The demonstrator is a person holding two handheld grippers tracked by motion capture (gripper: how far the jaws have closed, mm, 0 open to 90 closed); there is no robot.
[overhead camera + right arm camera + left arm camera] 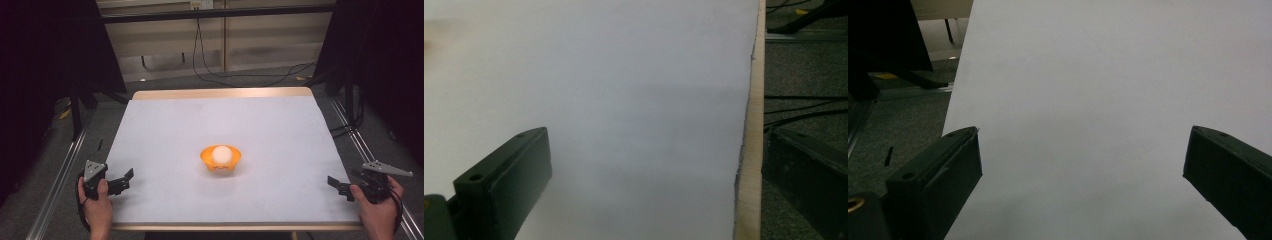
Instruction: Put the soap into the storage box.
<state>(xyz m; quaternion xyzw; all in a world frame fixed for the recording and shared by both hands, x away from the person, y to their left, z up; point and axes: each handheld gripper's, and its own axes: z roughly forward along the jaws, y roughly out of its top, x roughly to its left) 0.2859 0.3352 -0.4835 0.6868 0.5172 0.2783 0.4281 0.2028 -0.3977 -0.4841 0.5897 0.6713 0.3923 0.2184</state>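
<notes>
An orange bowl (220, 160) holding a white ball (222, 153) stands near the middle of the white table top (220, 120). My left gripper (126, 179) rests at the table's front left edge, held by a hand, its jaws wide apart with nothing between them (1080, 165). My right gripper (335, 185) sits at the front right edge, also held by a hand, open and empty (656, 165). Both grippers are well away from the bowl.
The white sheet lies on a wooden board whose edge (749, 150) shows along the right side. Grey carpet with metal rails (60, 170) flanks the table. Cables (240, 75) run on the floor beyond the far edge. Dark curtains (45, 60) hang at both sides.
</notes>
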